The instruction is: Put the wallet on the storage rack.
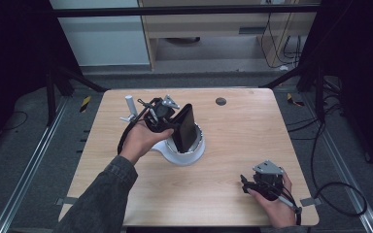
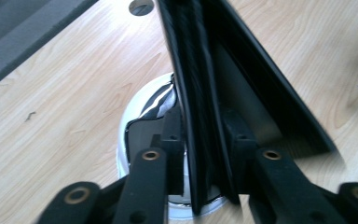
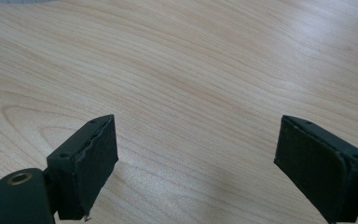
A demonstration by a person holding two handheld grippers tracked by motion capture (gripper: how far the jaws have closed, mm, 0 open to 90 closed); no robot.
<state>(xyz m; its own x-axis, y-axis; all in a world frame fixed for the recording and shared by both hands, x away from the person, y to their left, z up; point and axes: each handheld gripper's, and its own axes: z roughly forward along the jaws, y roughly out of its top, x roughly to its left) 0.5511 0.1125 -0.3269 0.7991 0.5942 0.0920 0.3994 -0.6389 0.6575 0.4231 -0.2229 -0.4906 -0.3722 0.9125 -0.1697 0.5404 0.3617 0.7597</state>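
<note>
A white round pot (image 1: 188, 156) stands left of the table's middle, with a flat black lid (image 1: 185, 127) raised steeply over it. My left gripper (image 1: 173, 125) reaches the lid from the left. In the left gripper view the lid (image 2: 196, 70) runs edge-on between the jaws of the left gripper (image 2: 204, 140). The pads sit close on both sides, with a thin dark gap at the right pad. The pot's white rim (image 2: 123, 140) curves below. My right gripper (image 1: 246, 183) rests near the front right, and in its own view the right gripper (image 3: 196, 158) stands wide open over bare wood.
The wooden table (image 1: 243, 131) has a small dark round hole (image 1: 220, 101) near its far edge. Metal rails and cables run along the floor on both sides. A light cabinet stands beyond the table.
</note>
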